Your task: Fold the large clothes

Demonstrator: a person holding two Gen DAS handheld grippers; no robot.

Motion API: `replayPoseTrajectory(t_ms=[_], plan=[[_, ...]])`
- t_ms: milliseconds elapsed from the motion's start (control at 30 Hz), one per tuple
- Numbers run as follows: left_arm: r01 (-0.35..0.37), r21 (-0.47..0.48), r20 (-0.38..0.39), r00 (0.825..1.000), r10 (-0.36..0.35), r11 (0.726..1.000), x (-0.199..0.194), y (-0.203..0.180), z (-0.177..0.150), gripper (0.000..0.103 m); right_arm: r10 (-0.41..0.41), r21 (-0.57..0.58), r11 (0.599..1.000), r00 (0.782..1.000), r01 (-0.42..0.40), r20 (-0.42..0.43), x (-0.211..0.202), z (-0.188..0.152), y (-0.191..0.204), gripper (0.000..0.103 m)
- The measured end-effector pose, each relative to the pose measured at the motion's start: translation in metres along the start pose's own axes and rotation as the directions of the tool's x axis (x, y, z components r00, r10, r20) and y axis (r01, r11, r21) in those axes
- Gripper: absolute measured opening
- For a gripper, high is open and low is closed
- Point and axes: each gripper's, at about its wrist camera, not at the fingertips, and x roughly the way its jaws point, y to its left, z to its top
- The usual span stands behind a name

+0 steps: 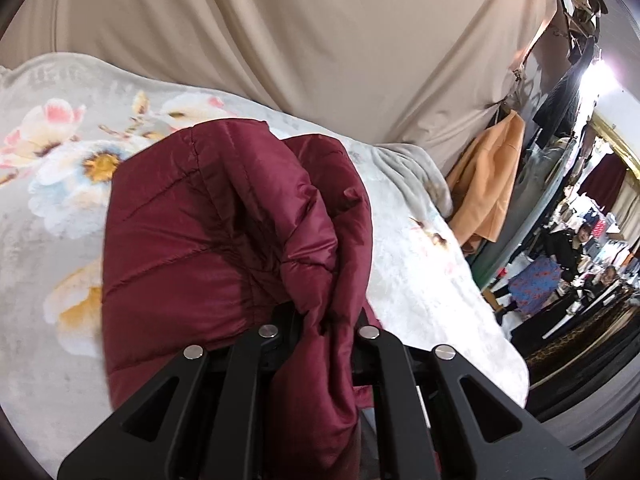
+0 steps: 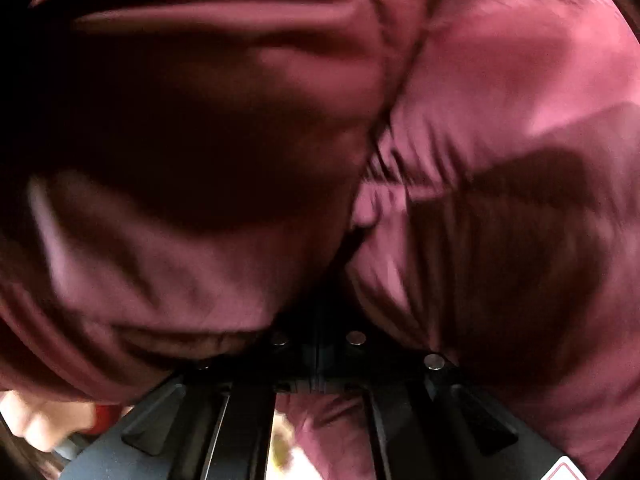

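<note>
A dark red quilted puffer jacket (image 1: pixel 208 232) lies bunched on a flowered blanket (image 1: pixel 60 148). My left gripper (image 1: pixel 318 320) is shut on a gathered fold of the jacket, which bulges up between its fingers and hangs down past them. In the right wrist view the same jacket (image 2: pixel 500 100) fills nearly the whole frame, blurred and very close. My right gripper (image 2: pixel 318 320) has its fingertips buried in the red cloth with the two fingers close together, shut on the jacket.
A beige curtain (image 1: pixel 300 32) hangs behind the blanket. The blanket's edge falls off at the right (image 1: pixel 504 344). An orange garment (image 1: pixel 488 184) hangs beyond it, with a cluttered shop and people (image 1: pixel 576 248) further right.
</note>
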Motion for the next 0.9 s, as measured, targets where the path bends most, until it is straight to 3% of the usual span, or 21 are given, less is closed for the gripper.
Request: replayPoseTrajectory(t_ms=[67,167,200,267,333,367,500,667,767,900], plan=[[-0.001,0.014,-0.014,1.0,0.001,1.0,0.004,-0.005,-0.001,0.008,-0.022,0.011,1.0,0.999,0.022,0.031,-0.032,-0.015,0.002,0.0],[-0.001,0.022,-0.039,0.999,0.002,1.0,0.015,-0.009,-0.005,0.008,-0.107,0.014,0.994,0.978,0.106,0.179,-0.1,-0.039,0.001,0.004],[0.0,0.021,-0.048,0.999,0.001,1.0,0.02,-0.01,-0.007,0.008,-0.129,0.035,0.992,0.962,0.124,0.24,-0.121,-0.043,-0.004,0.004],[-0.002,0.021,-0.066,0.998,0.003,1.0,0.028,-0.012,-0.01,0.008,-0.22,0.115,0.975,0.906,0.19,0.362,-0.166,-0.052,-0.02,0.004],[-0.004,0.023,-0.077,0.997,0.006,1.0,0.034,-0.016,-0.013,0.008,-0.29,0.178,0.955,0.875,0.238,0.388,-0.18,-0.049,-0.039,0.004],[-0.005,0.025,-0.085,0.996,0.007,1.0,0.039,-0.02,-0.015,0.008,-0.311,0.2,0.947,0.873,0.252,0.376,-0.179,-0.045,-0.048,0.004],[-0.021,0.058,-0.115,0.993,0.027,0.998,0.058,-0.037,-0.023,0.008,-0.32,0.191,0.943,0.905,0.274,0.28,-0.137,-0.022,-0.068,0.001],[-0.046,0.11,-0.18,0.981,0.065,0.993,0.094,-0.056,-0.042,0.008,-0.314,0.177,0.945,0.909,0.274,0.274,-0.116,-0.004,-0.069,0.0],[-0.068,0.121,-0.218,0.972,0.093,0.99,0.123,-0.061,-0.053,0.008,-0.282,0.214,0.951,0.913,0.225,0.293,-0.138,-0.033,-0.076,0.0],[-0.113,0.133,-0.229,0.963,0.141,0.985,0.149,-0.061,-0.064,0.01,-0.276,0.28,0.943,0.897,0.182,0.346,-0.164,-0.056,-0.075,0.0]])
